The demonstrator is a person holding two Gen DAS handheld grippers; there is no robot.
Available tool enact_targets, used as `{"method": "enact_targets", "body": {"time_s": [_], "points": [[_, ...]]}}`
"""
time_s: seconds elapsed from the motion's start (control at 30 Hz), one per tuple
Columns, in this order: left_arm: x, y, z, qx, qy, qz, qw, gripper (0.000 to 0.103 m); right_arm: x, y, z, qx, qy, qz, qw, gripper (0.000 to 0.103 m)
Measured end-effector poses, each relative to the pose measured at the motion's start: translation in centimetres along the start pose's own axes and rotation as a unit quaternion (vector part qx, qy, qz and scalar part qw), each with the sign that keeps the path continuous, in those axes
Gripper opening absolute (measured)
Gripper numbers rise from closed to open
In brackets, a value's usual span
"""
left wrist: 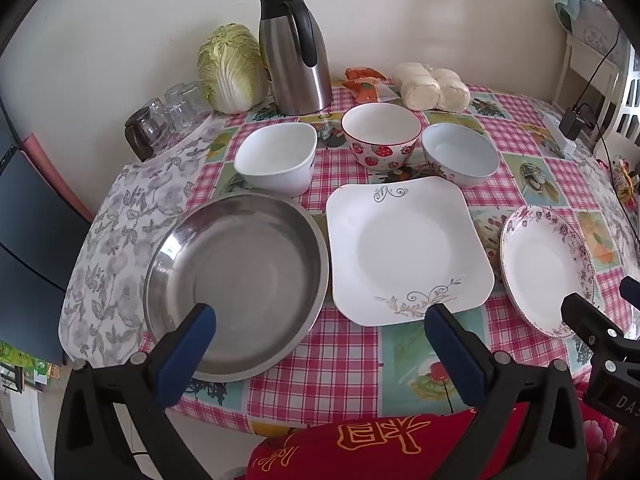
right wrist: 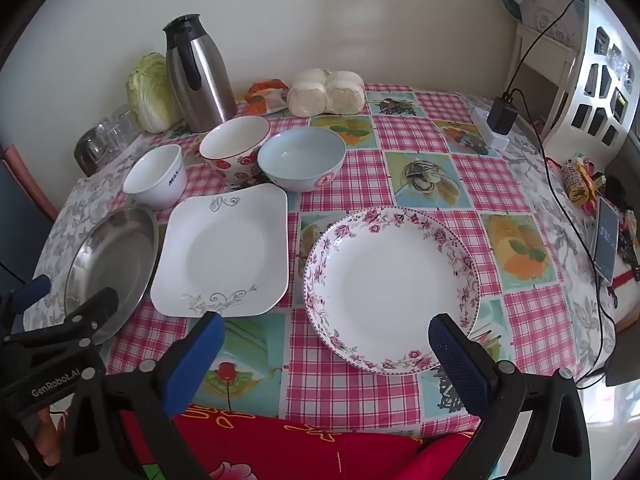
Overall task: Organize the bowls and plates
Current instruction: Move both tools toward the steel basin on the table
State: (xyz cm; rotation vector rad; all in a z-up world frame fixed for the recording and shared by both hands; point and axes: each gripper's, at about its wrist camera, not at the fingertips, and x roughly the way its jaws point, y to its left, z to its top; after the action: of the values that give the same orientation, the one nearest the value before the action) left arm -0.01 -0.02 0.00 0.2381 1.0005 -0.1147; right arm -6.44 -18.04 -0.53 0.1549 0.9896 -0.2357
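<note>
1. Your left gripper [left wrist: 320,316] hangs above the near edge of the table [right wrist: 400,148], jaws spread wide and holding nothing; your right gripper [right wrist: 326,326] is the same, wide and unloaded, likely poised for a first pick
2. Along the near edge lie three dishes in a row, just beside one another: steel pan [left wrist: 236,284] left, square plate [left wrist: 408,248] middle, flowered plate [right wrist: 390,288] right
3. Behind them stand three bowls: white bowl [left wrist: 276,160], strawberry bowl [left wrist: 382,134], pale blue bowl [right wrist: 302,158], close together, each upright and apparently ready for stacking
4. At the far edge stand a cabbage [left wrist: 232,68], a flask [left wrist: 294,52] and bagged buns [left wrist: 432,86], well apart from your work
</note>
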Motion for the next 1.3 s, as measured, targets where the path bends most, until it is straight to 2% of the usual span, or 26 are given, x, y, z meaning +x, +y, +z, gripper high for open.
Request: {"method": "enact_targets", "body": {"time_s": [0.17, 0.53, 1.3], "points": [[0.0, -0.1, 0.0, 0.003, 0.002, -0.004, 1.0, 0.103, 0.0, 0.1, 0.0, 0.0, 0.003, 0.0, 1.0, 0.103], [1.0, 0.7, -0.1, -0.005, 0.031, -0.049, 0.9983, 0.103, 0.1, 0.1, -0.3, -0.01, 0.018, 0.007, 1.0, 0.103], [3.1, 0.7, 3.6, -0.045, 0.047, -0.031, 0.9974, 0.103, 1.8, 0.9, 3.2, -0.003, 0.026, 0.001, 1.0, 0.103]]}}
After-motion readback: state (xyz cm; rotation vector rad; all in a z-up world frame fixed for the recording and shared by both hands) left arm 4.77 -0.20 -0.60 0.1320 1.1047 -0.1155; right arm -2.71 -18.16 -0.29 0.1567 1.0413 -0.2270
